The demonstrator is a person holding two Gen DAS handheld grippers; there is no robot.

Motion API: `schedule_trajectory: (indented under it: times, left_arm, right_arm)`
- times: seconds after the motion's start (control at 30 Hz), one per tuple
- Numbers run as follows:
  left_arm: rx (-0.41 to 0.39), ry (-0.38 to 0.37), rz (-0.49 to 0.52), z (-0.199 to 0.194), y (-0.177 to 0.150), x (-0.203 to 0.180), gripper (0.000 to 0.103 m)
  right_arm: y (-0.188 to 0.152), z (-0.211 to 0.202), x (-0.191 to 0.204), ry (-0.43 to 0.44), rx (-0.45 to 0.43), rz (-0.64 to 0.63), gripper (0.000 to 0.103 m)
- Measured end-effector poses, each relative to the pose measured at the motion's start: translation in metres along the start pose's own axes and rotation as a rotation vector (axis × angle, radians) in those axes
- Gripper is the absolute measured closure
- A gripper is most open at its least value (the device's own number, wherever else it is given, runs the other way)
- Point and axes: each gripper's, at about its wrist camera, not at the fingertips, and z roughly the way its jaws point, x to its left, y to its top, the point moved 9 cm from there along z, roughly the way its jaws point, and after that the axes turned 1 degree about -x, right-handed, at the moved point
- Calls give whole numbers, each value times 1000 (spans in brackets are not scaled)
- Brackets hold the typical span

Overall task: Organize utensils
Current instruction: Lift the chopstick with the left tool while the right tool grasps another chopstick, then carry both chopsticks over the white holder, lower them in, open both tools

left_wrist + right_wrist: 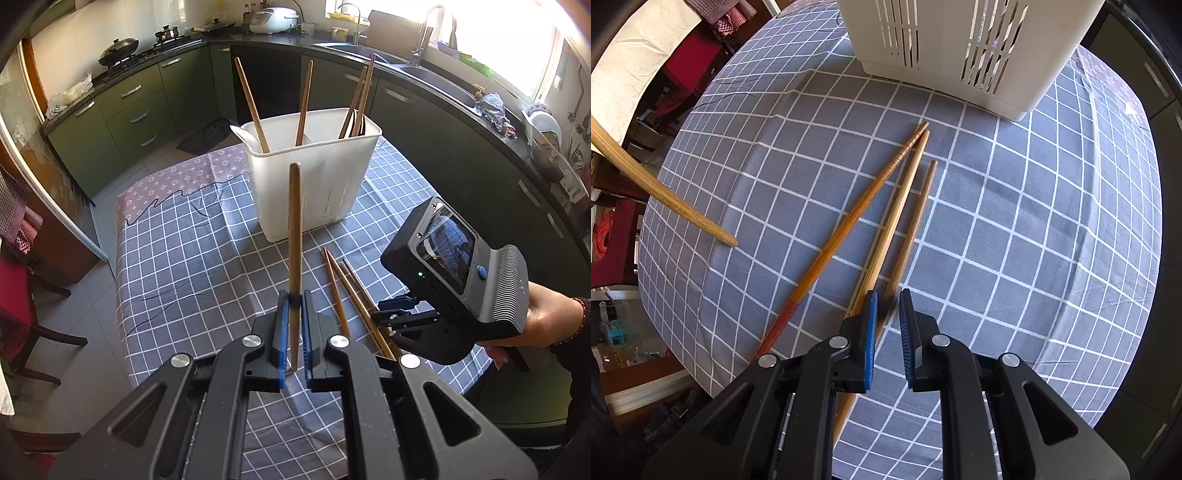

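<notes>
My left gripper is shut on a wooden chopstick and holds it upright above the table, in front of the white utensil holder. The holder has several chopsticks and a white spoon standing in it. The held chopstick's end also shows in the right wrist view. My right gripper hangs low over three chopsticks lying on the checked cloth. Its jaws stand narrowly apart, astride the rightmost thin chopstick, and do not press on it. The right gripper also shows in the left wrist view.
The table has a grey checked cloth, with a patterned cloth at its far end. The slotted white holder stands just beyond the lying chopsticks. Green kitchen cabinets, a stove and a sink ring the room. A red chair stands left.
</notes>
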Motion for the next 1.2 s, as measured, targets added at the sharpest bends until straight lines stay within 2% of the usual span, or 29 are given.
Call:
schedule_trajectory:
  times: [0.2, 0.4, 0.5, 0.73, 0.87, 1.2]
  left_arm:
    - [-2, 3, 5, -1, -1, 0, 96]
    - [-3, 2, 7, -2, -1, 0, 96]
    - [0, 2, 10, -2, -1, 0, 97]
    - [-1, 6, 13, -2, -1, -1, 96]
    - [-5, 10, 9, -3, -2, 0, 96]
    - [-23, 26, 29, -6, -6, -5, 96]
  right_arm:
    - [14, 6, 11, -19, -3, 12, 90]
    - [13, 3, 8, -3, -11, 21, 96]
    - [11, -19, 2, 9, -70, 19, 96]
    - [8, -108, -1, 17, -294, 7, 96]
    - [0, -144, -6, 19, -380, 8, 96]
    - [-25, -161, -20, 15, -438, 24, 96]
